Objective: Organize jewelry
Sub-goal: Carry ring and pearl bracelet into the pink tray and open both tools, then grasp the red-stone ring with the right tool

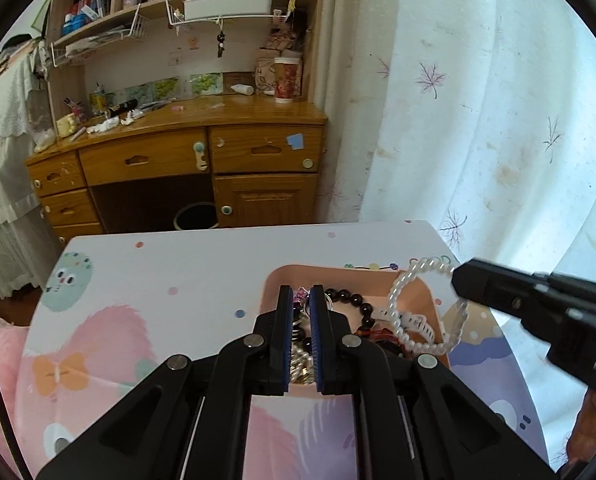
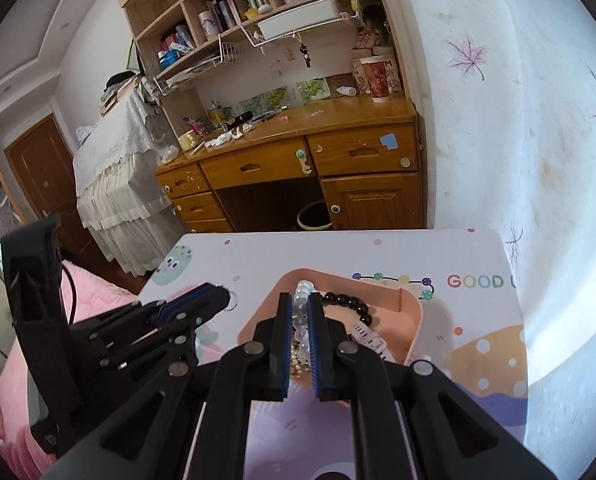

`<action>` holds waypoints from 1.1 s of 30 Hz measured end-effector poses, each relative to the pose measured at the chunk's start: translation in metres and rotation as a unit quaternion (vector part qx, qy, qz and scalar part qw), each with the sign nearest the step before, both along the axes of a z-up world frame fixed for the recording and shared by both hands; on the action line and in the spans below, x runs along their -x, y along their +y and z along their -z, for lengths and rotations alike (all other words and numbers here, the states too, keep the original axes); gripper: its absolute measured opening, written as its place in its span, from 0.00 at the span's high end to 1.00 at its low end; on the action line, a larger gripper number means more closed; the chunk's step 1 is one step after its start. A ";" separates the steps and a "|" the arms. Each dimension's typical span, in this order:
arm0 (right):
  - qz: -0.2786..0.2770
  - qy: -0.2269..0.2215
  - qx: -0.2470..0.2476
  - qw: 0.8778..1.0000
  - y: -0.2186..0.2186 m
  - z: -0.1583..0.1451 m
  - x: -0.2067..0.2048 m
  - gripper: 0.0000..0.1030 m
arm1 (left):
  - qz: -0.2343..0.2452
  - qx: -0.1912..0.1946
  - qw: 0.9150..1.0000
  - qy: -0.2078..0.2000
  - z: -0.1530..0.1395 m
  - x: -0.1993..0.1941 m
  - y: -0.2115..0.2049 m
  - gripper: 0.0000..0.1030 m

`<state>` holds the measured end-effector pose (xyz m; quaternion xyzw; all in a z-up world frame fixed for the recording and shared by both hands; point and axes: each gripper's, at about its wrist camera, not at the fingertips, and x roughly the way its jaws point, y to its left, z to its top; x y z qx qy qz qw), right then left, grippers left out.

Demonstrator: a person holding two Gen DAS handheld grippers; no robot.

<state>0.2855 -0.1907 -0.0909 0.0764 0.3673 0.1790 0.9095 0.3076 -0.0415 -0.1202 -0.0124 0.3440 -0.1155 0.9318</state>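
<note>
Cartoon-printed table (image 1: 158, 280) is filling the left wrist view, with a wooden desk (image 1: 202, 136) and a pale leaf-print curtain (image 1: 477, 120) sitting behind it. A peach tray (image 1: 377, 276) is lying on the table's right half, holding a jumble of jewelry. The left gripper (image 1: 301, 300) is hovering over the tray's near-left corner, its 2 blue-padded fingers drawn close with only a narrow gap, nothing clearly pinched between them. From the right, the right gripper (image 1: 457, 280) is lifting a pearl bracelet (image 1: 417, 312), which is dangling above the tray. A black bead bracelet (image 1: 353, 300) is resting inside.

Switching to the right wrist view, the same table (image 2: 337, 252) is showing. The right gripper (image 2: 301, 304) is pinching the pearl bracelet (image 2: 302, 292) between its pads over the tray (image 2: 411, 316). The black bead bracelet (image 2: 349, 302) is lying just beside it, and the left gripper (image 2: 220, 294) is waiting at the left.
</note>
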 end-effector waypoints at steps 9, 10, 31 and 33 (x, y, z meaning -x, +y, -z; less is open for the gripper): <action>0.008 0.043 0.033 0.999 0.002 0.020 -0.006 0.69 | -0.034 -0.026 0.998 0.054 0.015 -0.012 0.009 0.30; 0.008 0.042 0.032 0.999 0.001 0.020 -0.005 0.67 | -0.035 -0.032 0.997 0.056 0.016 -0.012 0.011 0.27; 0.004 0.204 0.025 0.979 0.062 0.086 0.064 0.38 | -0.077 -0.059 0.983 0.157 0.055 0.046 0.108 0.19; 0.001 0.203 0.055 0.978 0.077 0.096 0.075 0.38 | -0.072 -0.063 0.982 0.162 0.057 0.050 0.116 0.19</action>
